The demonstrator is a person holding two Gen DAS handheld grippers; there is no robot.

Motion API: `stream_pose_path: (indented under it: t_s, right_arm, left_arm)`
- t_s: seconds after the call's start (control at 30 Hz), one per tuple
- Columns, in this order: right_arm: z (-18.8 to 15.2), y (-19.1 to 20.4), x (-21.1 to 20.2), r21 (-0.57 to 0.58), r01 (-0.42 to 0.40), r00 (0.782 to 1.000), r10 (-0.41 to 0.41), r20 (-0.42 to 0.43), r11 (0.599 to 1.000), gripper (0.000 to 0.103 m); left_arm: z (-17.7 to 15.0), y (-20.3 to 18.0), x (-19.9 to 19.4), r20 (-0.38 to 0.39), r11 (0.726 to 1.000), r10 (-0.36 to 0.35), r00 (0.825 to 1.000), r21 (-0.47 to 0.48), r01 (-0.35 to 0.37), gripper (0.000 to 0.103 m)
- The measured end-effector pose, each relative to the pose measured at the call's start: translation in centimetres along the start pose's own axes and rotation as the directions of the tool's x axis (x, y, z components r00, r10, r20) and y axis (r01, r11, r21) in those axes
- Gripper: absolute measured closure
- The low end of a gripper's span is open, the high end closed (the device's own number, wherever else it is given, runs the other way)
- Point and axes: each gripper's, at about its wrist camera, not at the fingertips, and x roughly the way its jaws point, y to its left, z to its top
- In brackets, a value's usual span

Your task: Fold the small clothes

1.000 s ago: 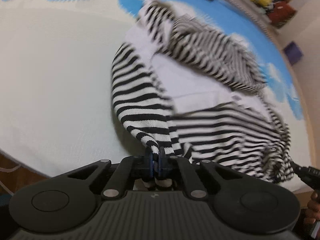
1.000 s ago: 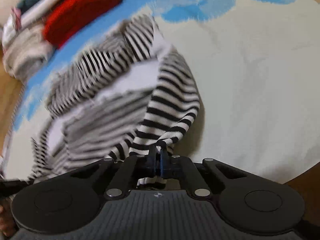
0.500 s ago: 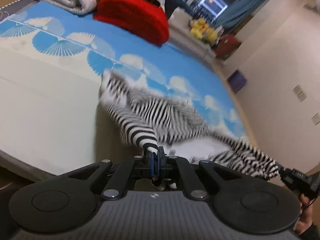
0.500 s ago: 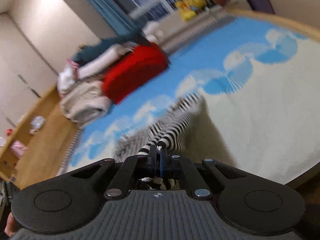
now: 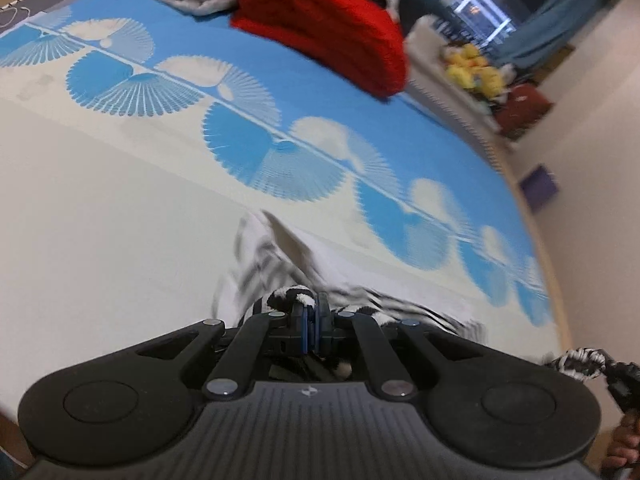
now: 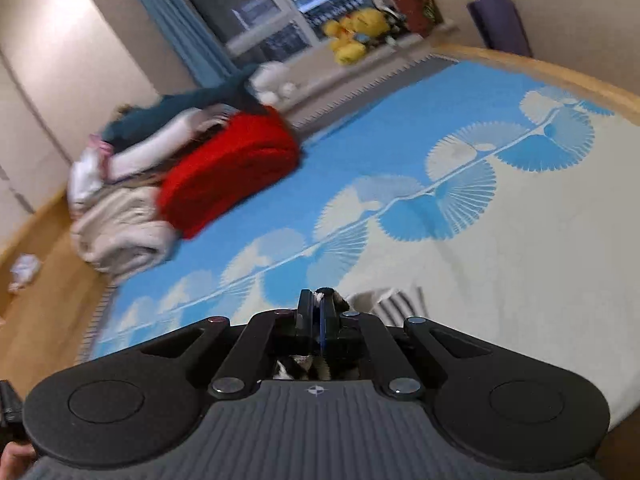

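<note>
A black-and-white striped garment (image 5: 272,276) hangs blurred above the cream and blue bed cover (image 5: 100,240). My left gripper (image 5: 314,312) is shut on one edge of it, with a bunch of striped cloth squeezed between the pads. In the right wrist view only a small striped patch of the garment (image 6: 396,304) shows beside the fingers. My right gripper (image 6: 318,304) is shut on another edge, a tuft of cloth poking out at the tips. At the left wrist view's right edge, the right gripper (image 5: 616,372) holds its striped corner.
A red cushion (image 5: 324,20) and folded pale blankets (image 6: 116,236) lie at the far end of the bed cover. Yellow plush toys (image 6: 352,36) sit under a dark window. A wooden floor (image 6: 40,300) borders the bed cover (image 6: 540,260) on the left.
Both grippers have risen with the striped garment, lifting it off the bed. Most of the cloth has dropped below both views, and more of the room now shows.
</note>
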Motion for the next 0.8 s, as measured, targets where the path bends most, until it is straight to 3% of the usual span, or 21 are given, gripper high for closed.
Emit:
stream_pose_path:
  t_s: [0.1,0.17,0.23,0.3,0.33,0.37,0.4,0.5,0.6,0.63,0.67,0.8]
  right_arm:
    - [1.2,-0.1,6.8,-0.004,0.06,0.997,-0.06,-0.048,0.998,0.101]
    - [1.0,-0.9,11.5,-0.001,0.122,0.987,-0.121,-0.108,0.993,0.098]
    - [0.3,-2.2,14.9,0.018,0.183,0.971,-0.178,-0.159,0.983,0.093]
    - [-0.7,-3.7,16.2,0.071,0.25,0.953,-0.233,-0.191,0.966,0.087]
    - [-0.6,-4.2,16.2,0.129,0.263,0.951,-0.234,-0.204,0.956,0.087]
    - [-0.4,-4.7,15.7,0.188,0.218,0.967,-0.186,-0.173,0.958,0.086]
    - [-0.1,-4.8,15.4,0.193,0.189,0.976,-0.162,-0.146,0.963,0.084]
    - [0.1,-4.3,14.6,0.077,0.216,0.972,-0.208,-0.108,0.973,0.072]
    - [-0.4,-4.2,14.7,-0.007,0.161,0.979,-0.161,-0.129,0.987,0.068]
    - [-0.7,-4.2,15.0,-0.038,0.15,0.978,-0.154,-0.139,0.988,0.062]
    - [-1.1,-4.2,15.2,-0.074,0.144,0.975,-0.154,-0.159,0.987,0.057]
    - [-2.7,-3.7,16.8,-0.22,0.141,0.956,-0.19,-0.224,0.965,0.053]
  left_arm:
    - [1.5,1.8,5.2,-0.048,0.999,0.022,0.999,-0.036,-0.023,0.098]
    - [2.1,3.1,7.3,-0.126,0.989,-0.003,0.992,-0.149,-0.016,0.093]
    - [2.6,3.8,6.8,-0.092,0.982,-0.051,0.994,-0.184,0.033,0.087]
    - [3.1,4.6,5.7,-0.047,0.984,-0.041,0.998,-0.174,0.032,0.084]
    - [3.1,4.9,5.4,-0.049,0.985,-0.037,0.998,-0.17,0.028,0.081]
    - [3.1,5.4,5.1,-0.048,0.986,-0.029,0.998,-0.163,0.021,0.078]
    - [3.1,5.6,4.6,-0.034,0.989,-0.012,0.999,-0.145,0.007,0.076]
    - [3.0,6.1,3.2,0.005,0.995,0.01,1.0,-0.104,-0.009,0.069]
    - [2.3,6.0,2.7,0.007,0.998,0.008,1.0,-0.059,-0.008,0.06]
    - [2.1,5.6,2.8,0.002,1.0,0.015,1.0,-0.026,-0.015,0.054]
    - [1.7,5.2,3.0,-0.006,1.0,0.024,1.0,0.009,-0.024,0.048]
    - [0.2,2.2,5.3,-0.052,0.979,0.087,0.995,0.19,-0.076,0.042]
